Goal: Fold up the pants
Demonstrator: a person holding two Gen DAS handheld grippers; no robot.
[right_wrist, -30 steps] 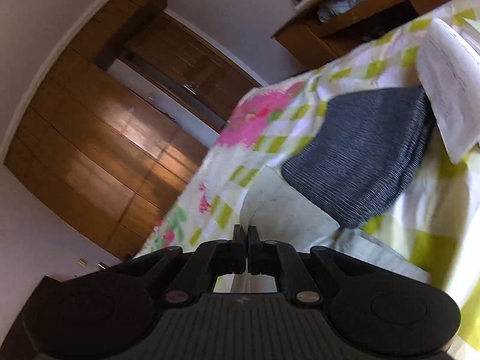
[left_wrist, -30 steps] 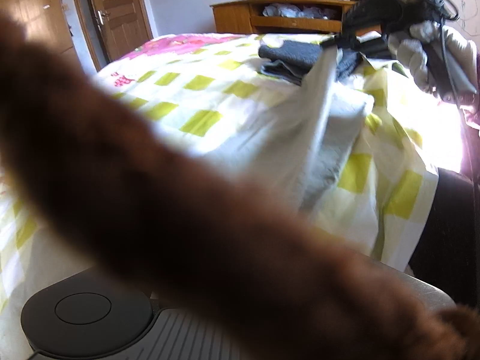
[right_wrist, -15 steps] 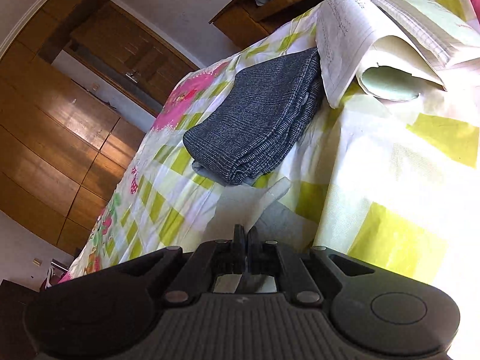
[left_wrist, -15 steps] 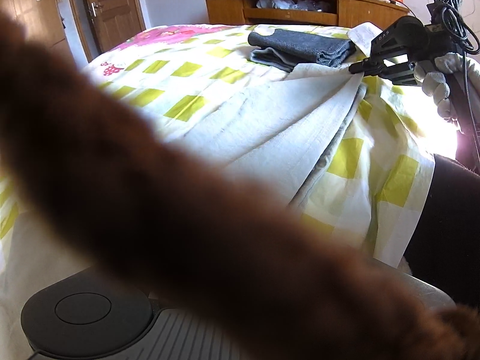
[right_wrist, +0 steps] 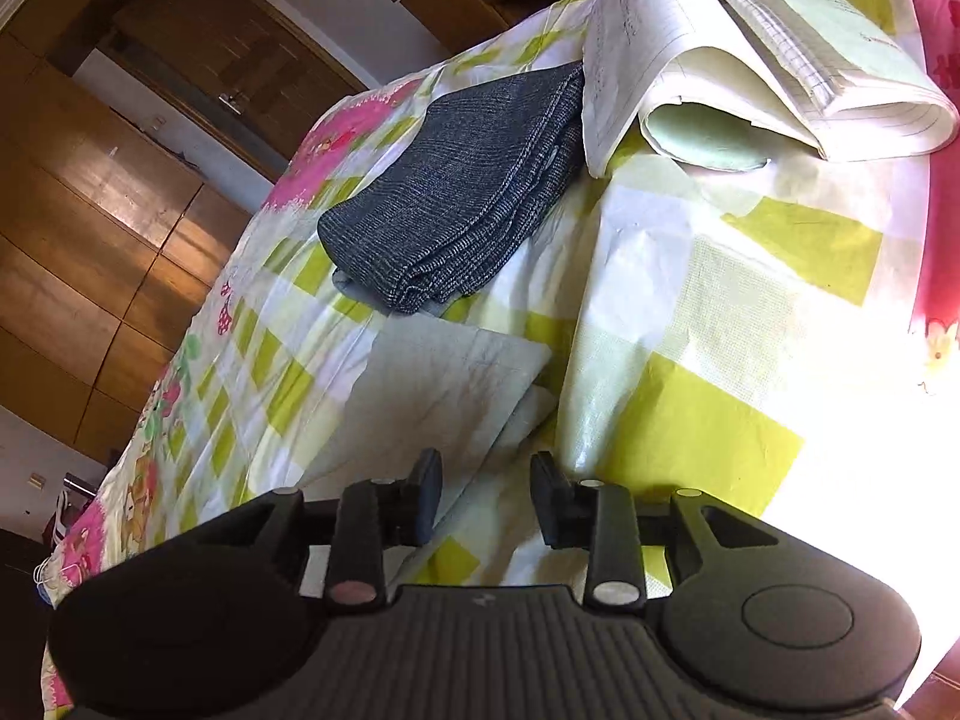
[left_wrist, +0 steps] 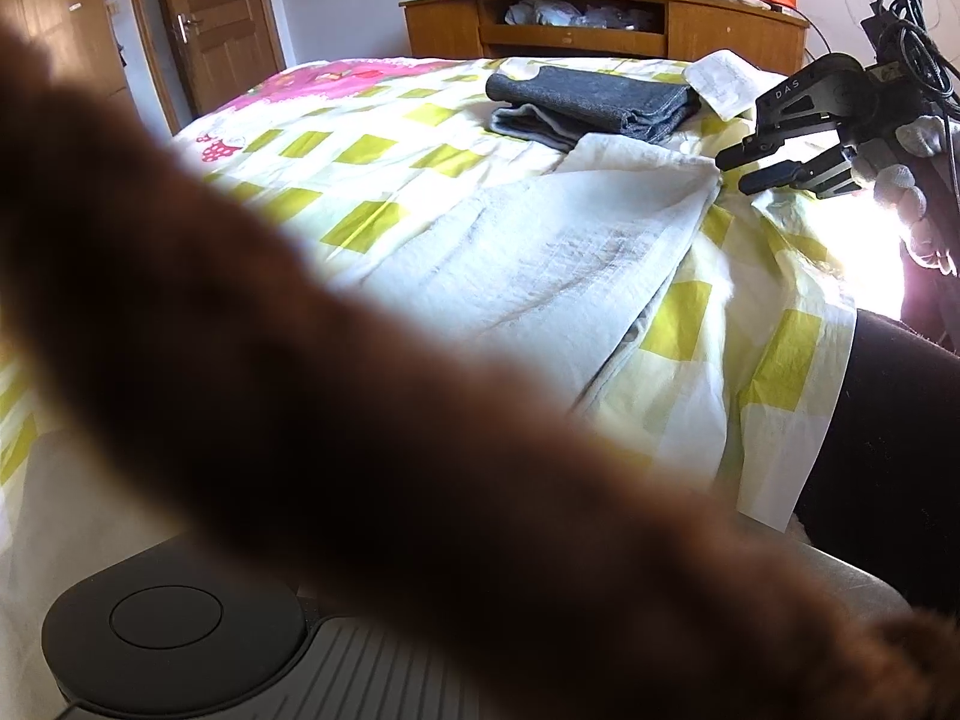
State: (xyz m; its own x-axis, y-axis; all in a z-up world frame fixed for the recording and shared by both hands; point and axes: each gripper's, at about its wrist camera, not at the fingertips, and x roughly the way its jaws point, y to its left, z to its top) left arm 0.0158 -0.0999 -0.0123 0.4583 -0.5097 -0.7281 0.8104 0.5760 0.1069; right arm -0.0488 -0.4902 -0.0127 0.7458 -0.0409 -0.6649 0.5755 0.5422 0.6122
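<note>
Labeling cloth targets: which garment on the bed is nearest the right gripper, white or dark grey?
The white pants, spread flat just ahead of the open right gripper. The folded dark grey garment lies beyond them, by the papers.

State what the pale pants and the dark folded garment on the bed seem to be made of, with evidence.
Pale pants: probably thin woven cotton or linen, matte; fine creases show. Dark folded garment: seemingly a heavier ribbed or denim-like cloth, matte; fine pale lines run along it.
</note>
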